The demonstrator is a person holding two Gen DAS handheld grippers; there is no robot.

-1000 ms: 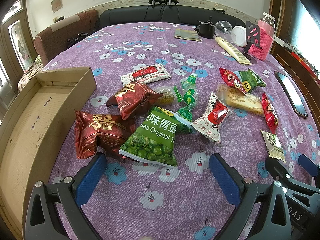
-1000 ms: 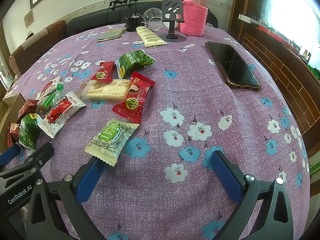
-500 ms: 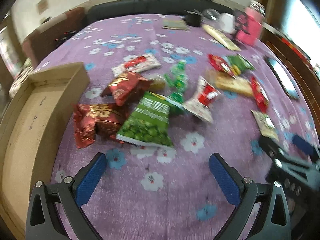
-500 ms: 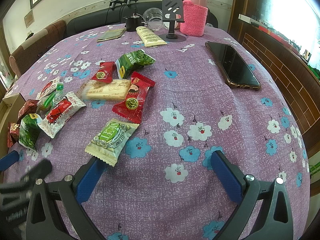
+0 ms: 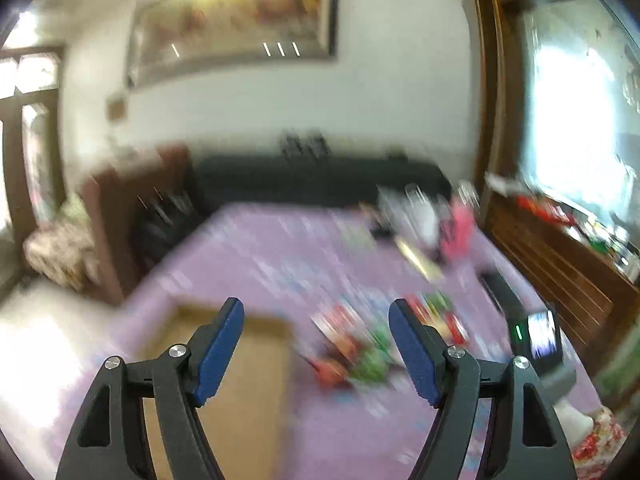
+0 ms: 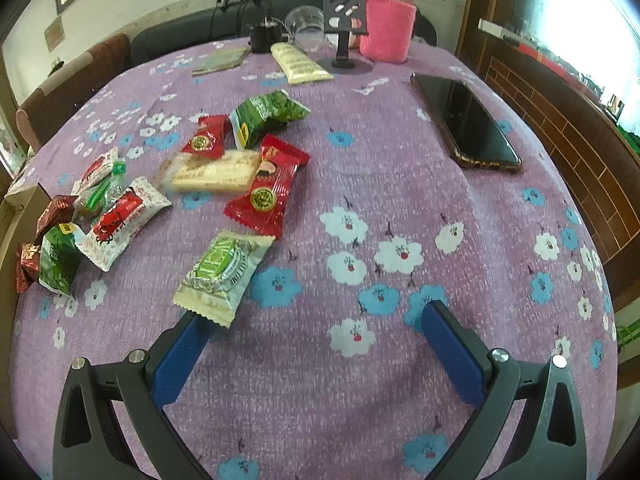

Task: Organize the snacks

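Left hand-held gripper (image 5: 316, 344): jaws parted, just been narrowing, nothing between them; raised above the bench (image 6: 400, 200).
Right hand-held gripper (image 6: 312, 344): wide, empty.
Snacks (image 6: 224, 184): scattered, none collected yet.
Cardboard box (image 5: 244, 392): left.
Next: you pick one packet.

Left view heavily motion-blurred, perhaps window-glared; right view sharp, daylit.

on the purple floral tablecloth (image 6: 400, 184), the pale green-labelled snack packet (image 6: 222, 276) lies centre; red foil packet (image 6: 266, 194) at 12 o'clock, black smartphone (image 6: 466, 122) at 2 o'clock, cardboard box edge (image 6: 22, 198) at 9 o'clock.
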